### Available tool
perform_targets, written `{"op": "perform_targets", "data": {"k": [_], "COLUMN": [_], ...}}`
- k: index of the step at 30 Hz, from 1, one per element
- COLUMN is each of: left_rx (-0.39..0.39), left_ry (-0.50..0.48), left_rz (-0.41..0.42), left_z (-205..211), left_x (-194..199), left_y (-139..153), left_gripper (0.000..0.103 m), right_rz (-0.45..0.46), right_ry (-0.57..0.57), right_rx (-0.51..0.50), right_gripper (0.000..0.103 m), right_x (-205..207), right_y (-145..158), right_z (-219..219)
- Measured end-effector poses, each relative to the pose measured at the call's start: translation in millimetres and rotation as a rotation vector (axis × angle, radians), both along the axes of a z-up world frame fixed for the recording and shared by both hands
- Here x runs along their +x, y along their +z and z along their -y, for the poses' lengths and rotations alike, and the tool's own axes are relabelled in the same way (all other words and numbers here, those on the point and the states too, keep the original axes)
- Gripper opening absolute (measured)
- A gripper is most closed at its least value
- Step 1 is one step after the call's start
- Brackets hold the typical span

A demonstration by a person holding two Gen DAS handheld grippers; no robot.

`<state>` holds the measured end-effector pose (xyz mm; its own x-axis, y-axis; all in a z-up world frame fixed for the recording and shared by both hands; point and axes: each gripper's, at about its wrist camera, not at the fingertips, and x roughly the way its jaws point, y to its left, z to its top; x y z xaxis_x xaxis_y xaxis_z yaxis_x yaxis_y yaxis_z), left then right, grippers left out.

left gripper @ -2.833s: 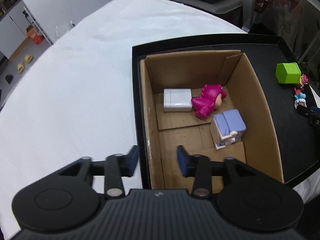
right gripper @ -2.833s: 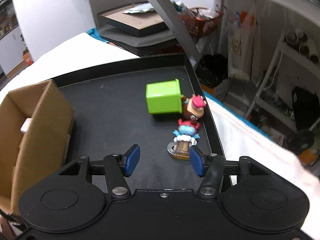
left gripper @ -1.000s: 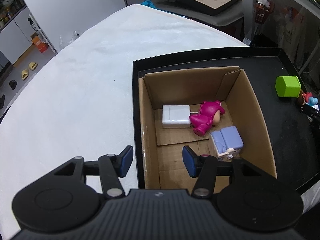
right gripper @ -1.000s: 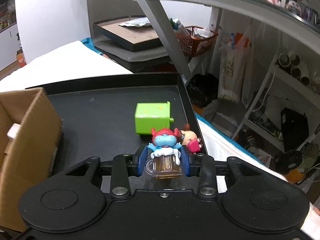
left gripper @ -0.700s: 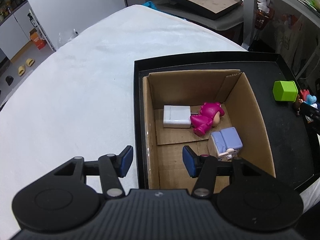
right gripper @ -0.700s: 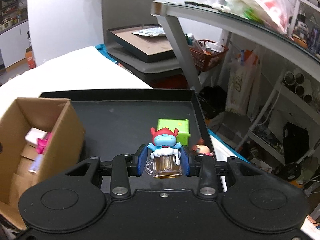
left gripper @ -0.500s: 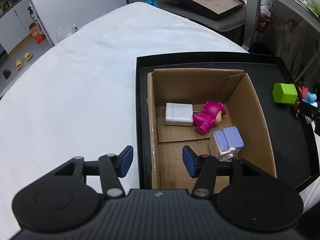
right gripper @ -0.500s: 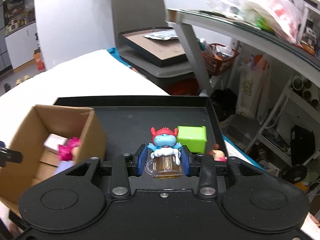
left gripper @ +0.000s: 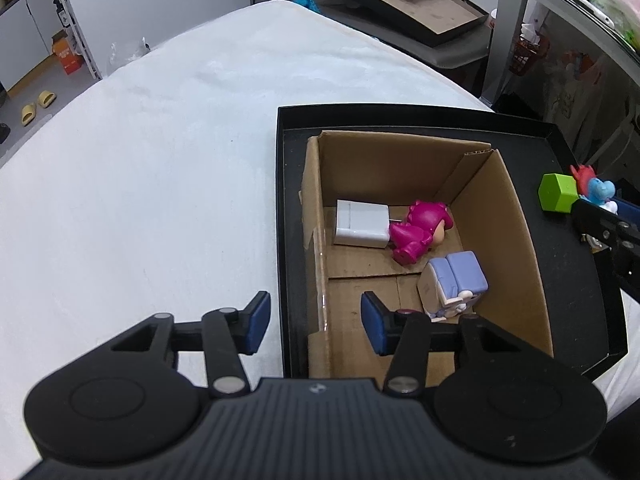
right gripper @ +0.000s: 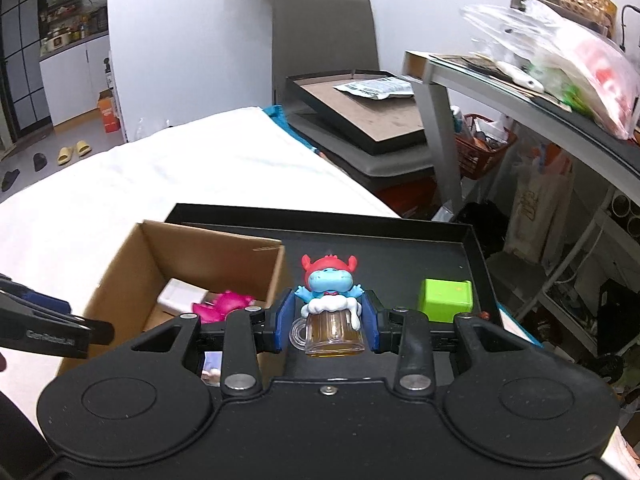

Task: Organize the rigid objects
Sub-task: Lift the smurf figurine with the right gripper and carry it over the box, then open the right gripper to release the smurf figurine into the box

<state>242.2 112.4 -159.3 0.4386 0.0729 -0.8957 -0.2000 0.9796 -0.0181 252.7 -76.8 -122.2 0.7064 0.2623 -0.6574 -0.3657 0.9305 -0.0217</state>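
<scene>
Left wrist: three toys (left gripper: 416, 232) in one box (left gripper: 508, 240); left fingers (left gripper: 258, 320) released, right fingers (right gripper: 286, 320) grasping figurine (right gripper: 328, 304)

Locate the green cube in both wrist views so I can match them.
Left wrist: green cube at the far right edge, on the black tray, right of the cardboard box.
Right wrist: green cube right of centre, on the tray beyond the right gripper, whose jaws clamp the blue figurine in a mug.
Shared landmark: the cardboard box, holding the pink figure.
</scene>
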Motion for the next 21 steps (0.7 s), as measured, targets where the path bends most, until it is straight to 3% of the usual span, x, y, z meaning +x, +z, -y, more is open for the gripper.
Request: {"op": "perform_targets", "data": {"k": [3, 7, 12, 21], "left_rx": [0.003, -0.01, -0.049, -0.104], "left_ry": [-0.007, -0.01, -0.023, -0.03], "left_rz": [-0.009, -0.034, -0.036, -0.011], "left_z": [-2, -6, -11, -18], "left_x": [0, 1, -1, -5], "left_y": [-3, -8, -11, -11], "left_gripper": [0.045, 0.026, 0.015, 0.01], "right_rz": [-0.008, -0.018, -0.055, -0.119], "right_ry": [0.008, 0.03, 0.052, 0.075], "right_rx": [0.004, 0.007, 0.027, 0.085], "right_gripper": [0.035, 0.035, 0.036, 0.036], "right_x": [-3, -7, -9, -8], "right_y": [2, 4, 1, 0], "right_z": [-9, -22, -36, -61]}}
